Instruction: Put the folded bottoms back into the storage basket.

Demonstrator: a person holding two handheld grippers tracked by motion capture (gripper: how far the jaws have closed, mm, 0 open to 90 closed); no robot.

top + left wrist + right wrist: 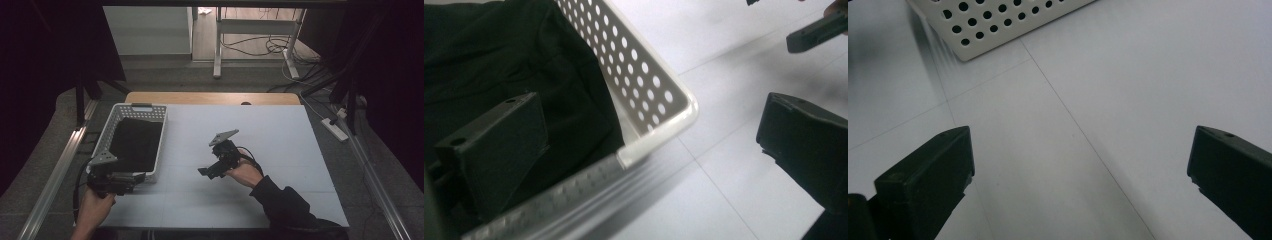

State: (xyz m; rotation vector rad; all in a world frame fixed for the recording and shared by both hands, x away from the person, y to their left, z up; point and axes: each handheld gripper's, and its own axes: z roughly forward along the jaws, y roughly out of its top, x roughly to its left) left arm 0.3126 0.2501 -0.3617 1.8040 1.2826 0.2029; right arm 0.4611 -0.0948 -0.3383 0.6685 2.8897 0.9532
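White table (280, 150): wide bare room right of basket, far wooden edge exposed. Perforated white basket (114, 125) sits at table's left, black cloth (136, 142) inside. Our left gripper (137, 176) straddles basket's near corner, jaws apart, one jaw over cloth. Our right gripper (204, 171) hovers mid-table, jaws apart, empty, near basket. We read no writing.

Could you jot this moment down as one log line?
left claw: open, straddling basket corner | black cloth: in basket | right claw: open, over table
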